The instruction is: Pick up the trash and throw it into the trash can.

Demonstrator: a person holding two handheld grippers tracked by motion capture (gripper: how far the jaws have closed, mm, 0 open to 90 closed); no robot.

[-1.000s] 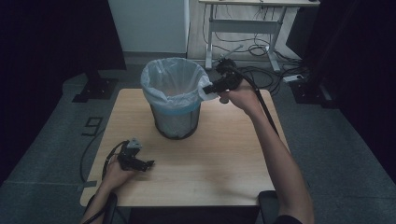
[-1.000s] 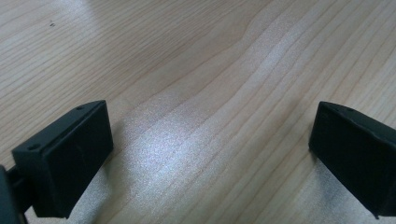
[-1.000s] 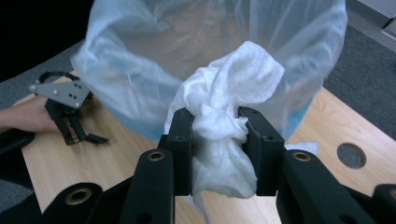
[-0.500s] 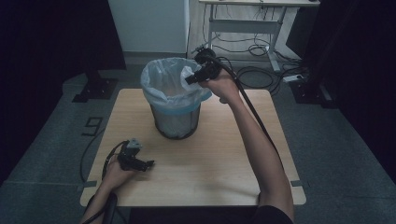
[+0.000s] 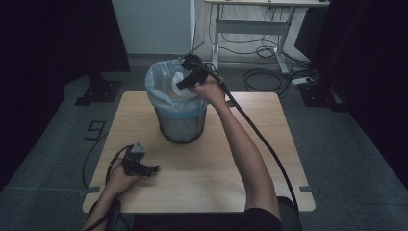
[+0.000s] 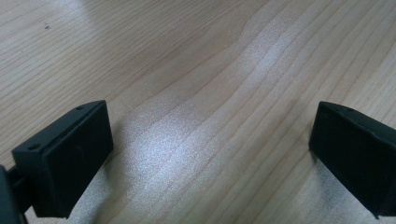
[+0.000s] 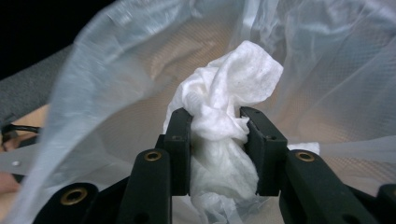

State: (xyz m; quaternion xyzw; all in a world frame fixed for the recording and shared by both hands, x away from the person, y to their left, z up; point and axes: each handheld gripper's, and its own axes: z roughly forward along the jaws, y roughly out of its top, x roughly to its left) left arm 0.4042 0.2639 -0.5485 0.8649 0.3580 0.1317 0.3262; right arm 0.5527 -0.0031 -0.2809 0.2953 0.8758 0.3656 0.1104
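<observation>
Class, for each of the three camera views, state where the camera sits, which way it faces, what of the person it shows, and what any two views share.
High view: above the person's side, facing forward and down on the table; both forearms, left gripper, right gripper over the lined bin.
Left gripper view: on the left gripper, facing bare tabletop; jaws apart.
Right gripper view: on the right gripper, facing into the bin liner, jaws clamping a crumpled tissue.
Shared: high and right gripper views show the liner.

A light wooden worktop [image 5: 202,178] stands on grey carpet floor [image 5: 346,139]. Beyond the worktop, a pale wall panel [image 5: 154,24] sits between dark curtains [image 5: 53,38], with a white-framed desk [image 5: 269,21] and loose cables [image 5: 269,77] to its right.
</observation>
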